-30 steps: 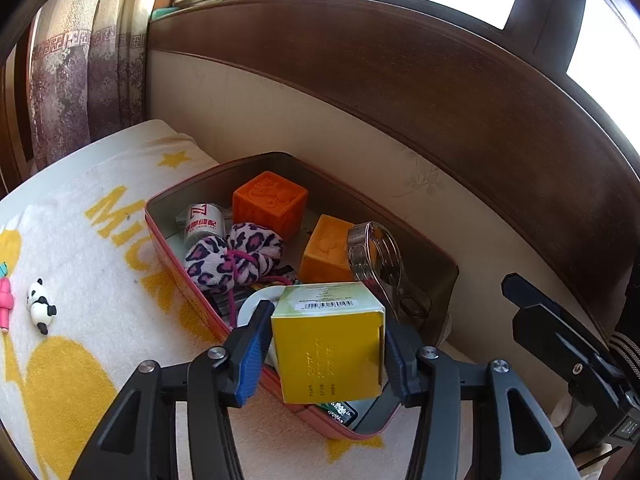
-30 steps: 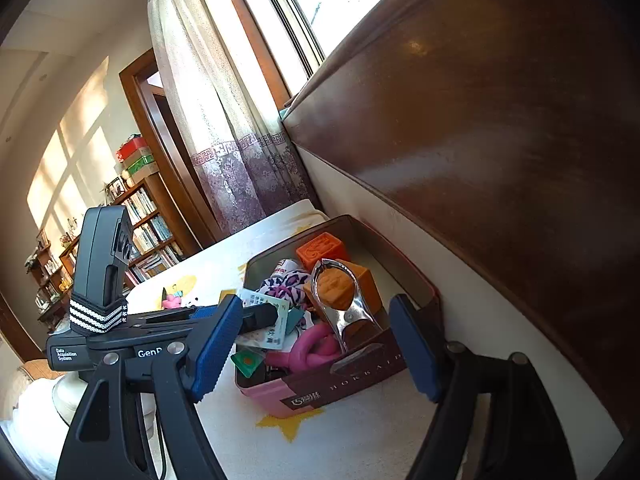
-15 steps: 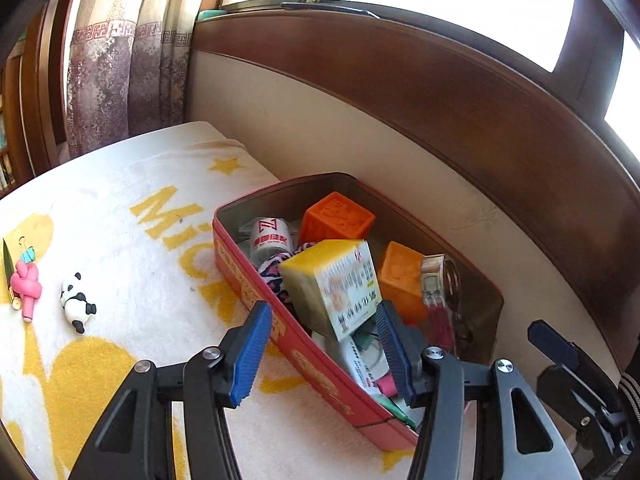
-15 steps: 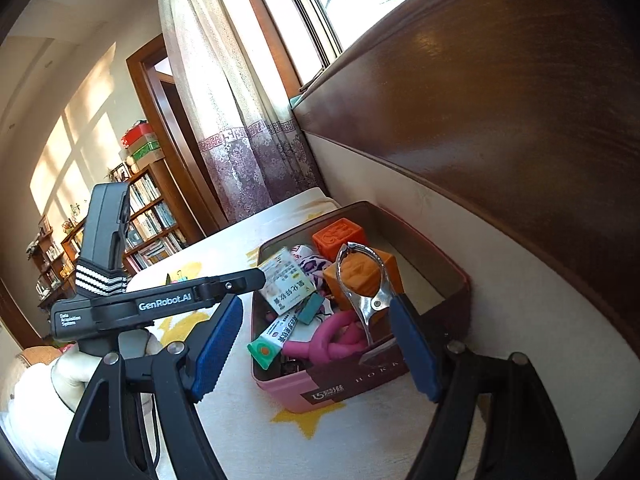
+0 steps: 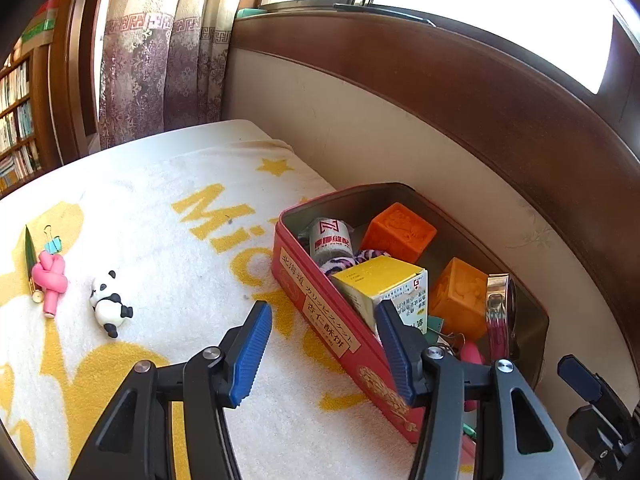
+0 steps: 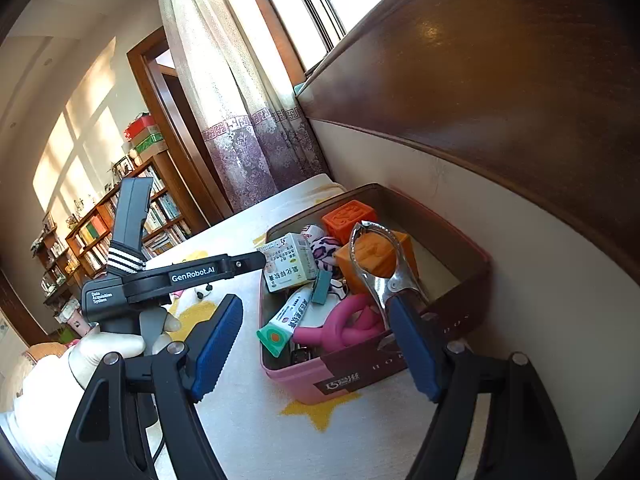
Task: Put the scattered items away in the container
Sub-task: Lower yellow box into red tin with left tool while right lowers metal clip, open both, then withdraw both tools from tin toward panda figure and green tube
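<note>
At 3 o'clock of left gripper [image 5: 322, 350]: red rectangular tin container [image 5: 320, 312], yellow-and-white cardboard box [image 5: 382, 286] lying inside among orange cubes. Left jaws part-open, empty. Right gripper [image 6: 316, 344] wide, empty, facing tin. Step judged: box deposited, next pickup due. Left view alone shows stragglers at 9 o'clock: black-and-white panda figurine [image 5: 108, 306], pink knotted rubber toy [image 5: 50, 278]; reach there next.
</note>
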`<move>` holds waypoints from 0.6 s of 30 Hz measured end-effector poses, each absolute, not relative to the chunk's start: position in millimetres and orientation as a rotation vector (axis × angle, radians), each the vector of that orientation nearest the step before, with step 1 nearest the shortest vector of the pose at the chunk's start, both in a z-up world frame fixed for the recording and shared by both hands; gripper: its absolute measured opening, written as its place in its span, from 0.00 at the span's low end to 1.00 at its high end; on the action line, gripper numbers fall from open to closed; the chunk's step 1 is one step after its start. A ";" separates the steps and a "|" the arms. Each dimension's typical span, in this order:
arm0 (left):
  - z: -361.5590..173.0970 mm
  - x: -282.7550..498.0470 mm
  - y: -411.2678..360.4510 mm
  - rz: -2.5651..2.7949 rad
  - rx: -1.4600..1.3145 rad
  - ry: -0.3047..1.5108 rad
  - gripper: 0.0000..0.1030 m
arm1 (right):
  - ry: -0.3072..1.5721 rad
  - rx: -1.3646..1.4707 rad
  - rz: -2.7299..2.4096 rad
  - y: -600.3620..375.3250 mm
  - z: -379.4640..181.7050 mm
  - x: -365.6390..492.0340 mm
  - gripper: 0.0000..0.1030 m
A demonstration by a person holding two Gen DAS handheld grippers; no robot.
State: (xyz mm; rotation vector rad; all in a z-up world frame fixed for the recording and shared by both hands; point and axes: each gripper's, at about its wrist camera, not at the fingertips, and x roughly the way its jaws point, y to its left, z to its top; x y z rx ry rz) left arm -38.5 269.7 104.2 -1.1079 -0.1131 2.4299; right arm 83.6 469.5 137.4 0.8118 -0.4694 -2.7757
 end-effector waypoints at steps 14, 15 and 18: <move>100.1 -30.4 161.2 2.558 -1.166 -0.235 0.54 | -0.286 0.842 -2.647 386.3 143.7 62.9 0.77; 98.3 -31.0 147.2 2.579 -1.178 -0.252 0.54 | -0.275 0.850 -2.635 378.8 142.6 59.7 0.77; 93.4 -33.0 105.7 2.652 -1.209 -0.311 0.54 | -0.244 0.886 -2.595 357.2 138.5 48.5 0.77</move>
